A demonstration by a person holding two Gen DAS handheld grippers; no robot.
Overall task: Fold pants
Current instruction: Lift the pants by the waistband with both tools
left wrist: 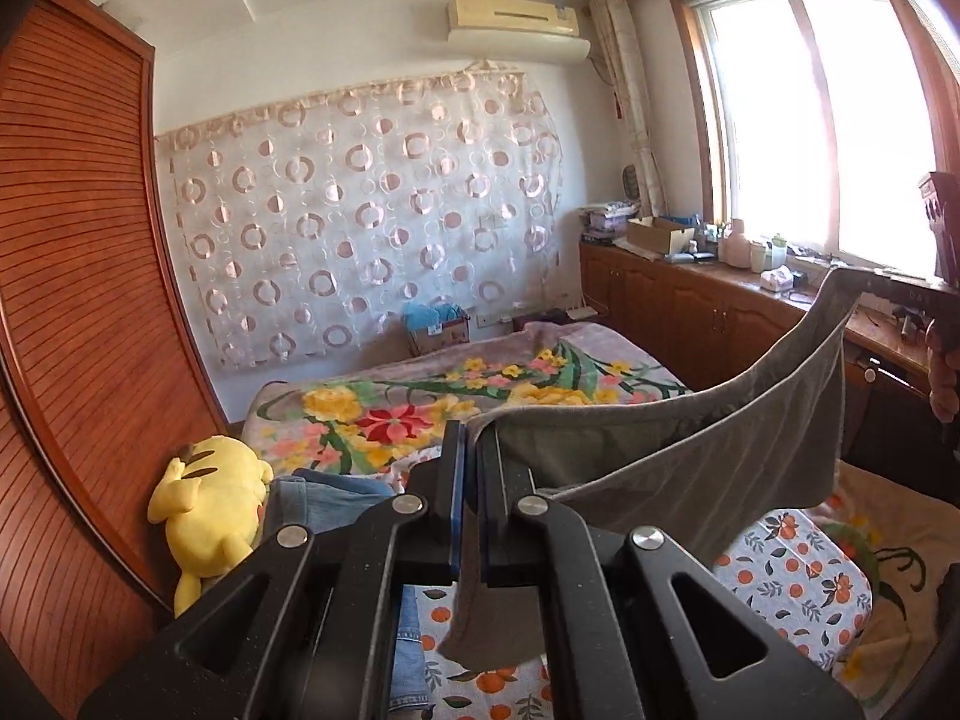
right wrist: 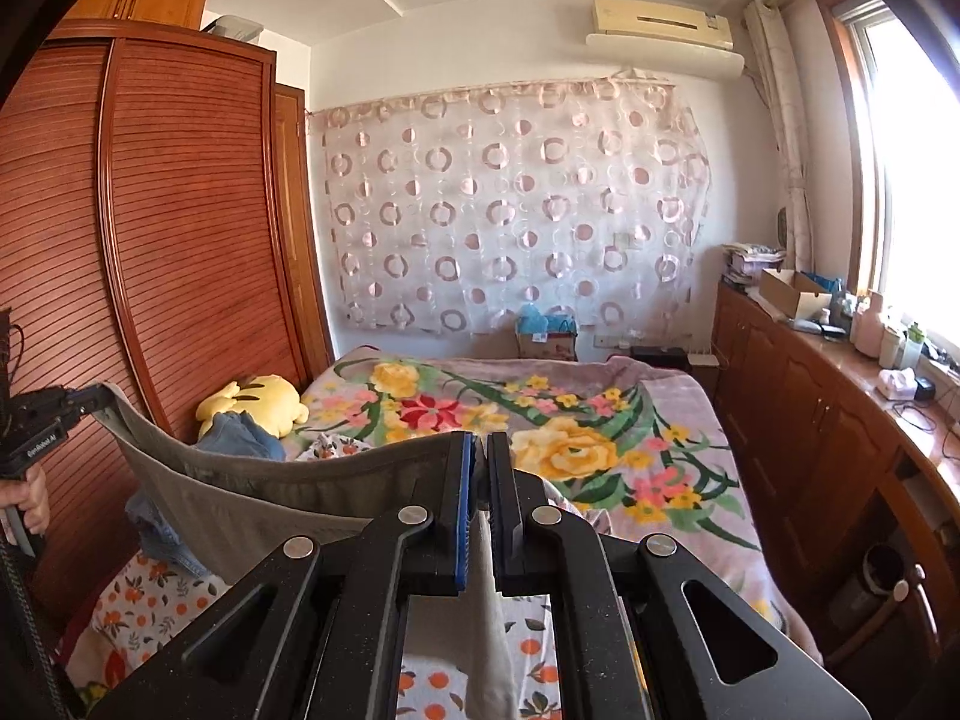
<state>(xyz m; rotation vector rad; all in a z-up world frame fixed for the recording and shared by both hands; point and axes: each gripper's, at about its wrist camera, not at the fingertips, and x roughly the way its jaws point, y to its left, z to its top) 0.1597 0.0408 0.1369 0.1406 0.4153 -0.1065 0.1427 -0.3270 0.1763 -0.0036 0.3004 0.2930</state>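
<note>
Grey pants (left wrist: 708,450) hang stretched in the air between my two grippers, above the bed. My left gripper (left wrist: 471,444) is shut on one end of the waistband; the cloth hangs down through its fingers. My right gripper (right wrist: 482,450) is shut on the other end of the grey pants (right wrist: 270,492). In the left wrist view the right gripper (left wrist: 888,282) shows at the far right, held by a hand. In the right wrist view the left gripper (right wrist: 90,399) shows at the far left, clamped on the cloth's corner.
A bed with a floral blanket (right wrist: 540,420) and an orange-print sheet (left wrist: 792,576) lies below. Blue jeans (left wrist: 336,498) and a yellow plush toy (left wrist: 210,498) lie by the wooden wardrobe (left wrist: 78,300). A cluttered wooden cabinet (right wrist: 840,396) runs under the window.
</note>
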